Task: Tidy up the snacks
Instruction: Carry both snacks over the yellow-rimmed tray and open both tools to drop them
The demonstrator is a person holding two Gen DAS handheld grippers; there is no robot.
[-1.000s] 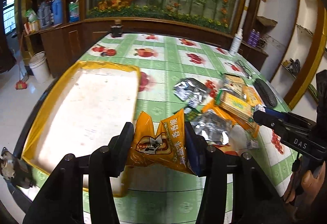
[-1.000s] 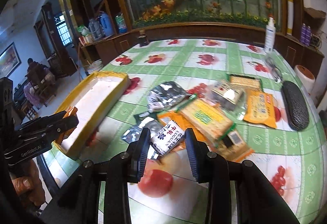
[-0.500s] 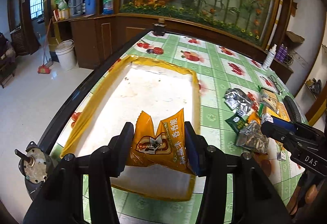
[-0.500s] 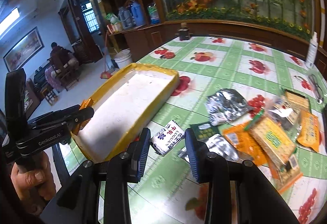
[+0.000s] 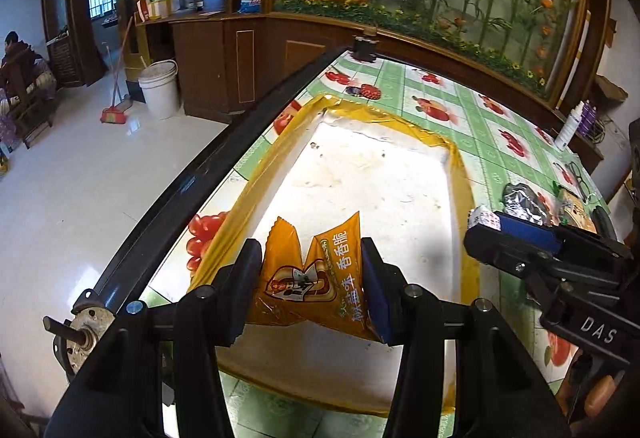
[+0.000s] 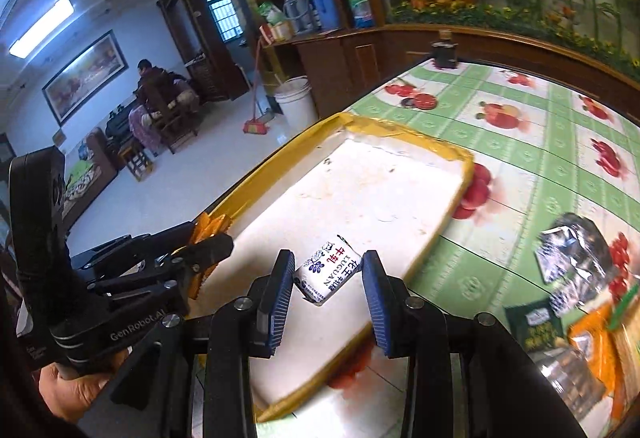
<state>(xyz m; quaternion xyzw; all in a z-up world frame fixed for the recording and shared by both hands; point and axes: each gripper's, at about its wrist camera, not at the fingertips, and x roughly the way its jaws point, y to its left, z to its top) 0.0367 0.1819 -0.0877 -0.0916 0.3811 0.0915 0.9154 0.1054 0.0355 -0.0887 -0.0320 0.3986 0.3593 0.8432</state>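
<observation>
My left gripper [image 5: 310, 278] is shut on an orange snack bag [image 5: 312, 278] and holds it over the near end of the yellow-rimmed white tray [image 5: 466, 206]. My right gripper [image 6: 326, 280] is shut on a small white snack packet [image 6: 326, 274] with blue and red print, above the tray [image 6: 460, 194]. The right gripper shows in the left wrist view [image 5: 486, 226] at the tray's right rim. The left gripper shows in the right wrist view [image 6: 212, 242] at the tray's left side. The tray floor is bare.
Loose snacks lie on the green fruit-print tablecloth to the right: a silver foil bag [image 6: 576, 250], a dark green packet [image 6: 534, 322] and orange packs [image 6: 596, 338]. The table's dark left edge [image 5: 224, 162] drops to a tiled floor with a white bucket [image 5: 160, 86].
Both grippers have swung left with their snacks, from the snack pile to over the tray. The tray now fills the middle of both views.
</observation>
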